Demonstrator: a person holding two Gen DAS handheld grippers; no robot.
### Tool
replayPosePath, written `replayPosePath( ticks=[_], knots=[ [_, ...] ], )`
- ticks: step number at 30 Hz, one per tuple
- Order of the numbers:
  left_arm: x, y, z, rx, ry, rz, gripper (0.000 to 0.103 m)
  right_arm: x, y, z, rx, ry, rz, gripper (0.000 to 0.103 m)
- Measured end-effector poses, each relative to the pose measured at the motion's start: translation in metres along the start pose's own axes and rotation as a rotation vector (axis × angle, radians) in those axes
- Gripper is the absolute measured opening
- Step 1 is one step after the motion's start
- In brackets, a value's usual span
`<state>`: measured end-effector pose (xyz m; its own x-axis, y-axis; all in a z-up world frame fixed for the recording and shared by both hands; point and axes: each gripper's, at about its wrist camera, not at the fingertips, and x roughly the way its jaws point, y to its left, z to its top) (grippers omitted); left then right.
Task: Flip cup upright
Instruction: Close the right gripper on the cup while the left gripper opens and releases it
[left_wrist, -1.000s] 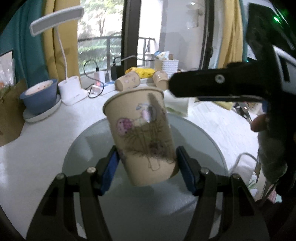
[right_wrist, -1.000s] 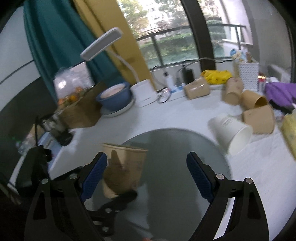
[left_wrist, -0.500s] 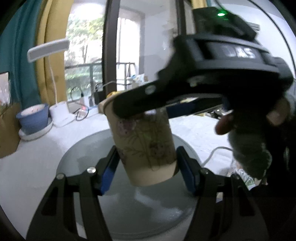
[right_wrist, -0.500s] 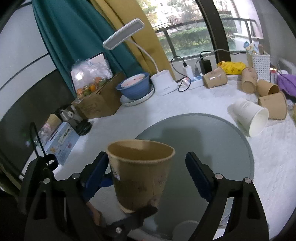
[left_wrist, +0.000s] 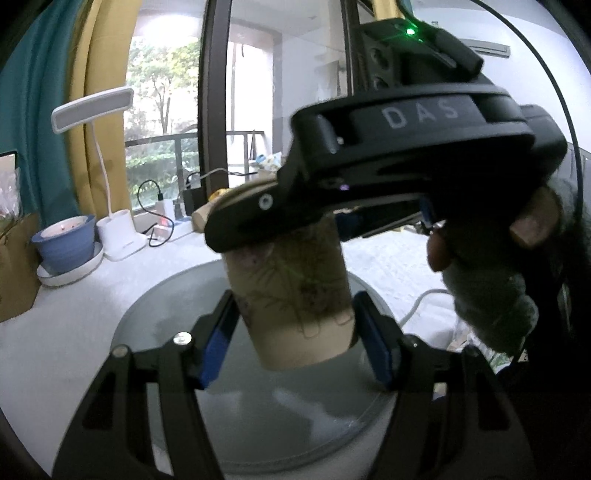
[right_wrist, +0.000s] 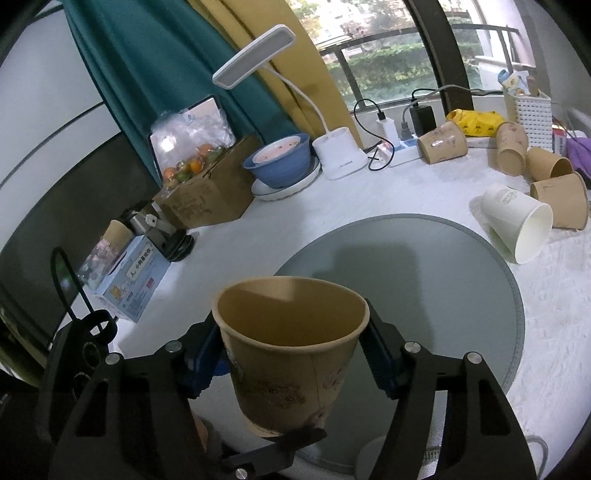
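Cup (right_wrist: 291, 354), brown paper with a printed pattern, sits mouth-up in the air above the near edge of the round grey mat (right_wrist: 443, 280), base clear of it. Both tools are on it at once. Left gripper (left_wrist: 295, 339) has its blue-padded fingers (left_wrist: 218, 343) pressed narrow on the cup's lower wall, one each side. Right gripper (right_wrist: 291, 354) has its fingers (right_wrist: 380, 354) closed on the upper wall just under the rim, left pad partly hidden behind the cup.

Left to right on the white counter (right_wrist: 332, 206) in the right wrist view: blue tissue box (right_wrist: 129, 273) at the counter's left edge, a small dark jar (right_wrist: 162, 236) just beside it, cardboard box (right_wrist: 207, 192) with a bag of fruit on top, blue bowl (right_wrist: 280, 158) on a white plate, white desk lamp (right_wrist: 340, 151) with its head leaning out left, power strip (right_wrist: 402, 147) with plugs and cables, then a cluster of brown cups (right_wrist: 443, 142) lying on their sides. White cup (right_wrist: 517, 225) lies on its side touching the mat's right rim, mouth toward the camera.

Mat surface beyond the held cup is bare up to that white cup; the far clutter is well apart from the mat. In the left wrist view the right tool's black body crosses over the cup's rim and blocks most of the right half.
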<state>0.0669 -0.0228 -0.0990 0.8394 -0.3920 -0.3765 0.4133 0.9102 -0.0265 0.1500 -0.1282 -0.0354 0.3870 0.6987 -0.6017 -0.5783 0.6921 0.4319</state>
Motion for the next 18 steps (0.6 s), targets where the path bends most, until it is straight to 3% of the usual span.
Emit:
replayPosePath(
  ticks=[5, 11, 18],
  knots=[
    [0.001, 0.001, -0.001, -0.032, 0.035, -0.014, 0.067, 0.004, 0.002, 0.0, -0.011, 0.008, -0.004, 0.069],
    [0.0, 0.004, -0.008, -0.056, 0.092, -0.032, 0.077, 0.006, 0.002, 0.003, -0.027, -0.007, -0.016, 0.069],
    [-0.016, 0.04, -0.015, -0.215, 0.13, 0.027, 0.078, 0.012, 0.0, 0.017, -0.093, -0.057, -0.085, 0.069]
  ],
)
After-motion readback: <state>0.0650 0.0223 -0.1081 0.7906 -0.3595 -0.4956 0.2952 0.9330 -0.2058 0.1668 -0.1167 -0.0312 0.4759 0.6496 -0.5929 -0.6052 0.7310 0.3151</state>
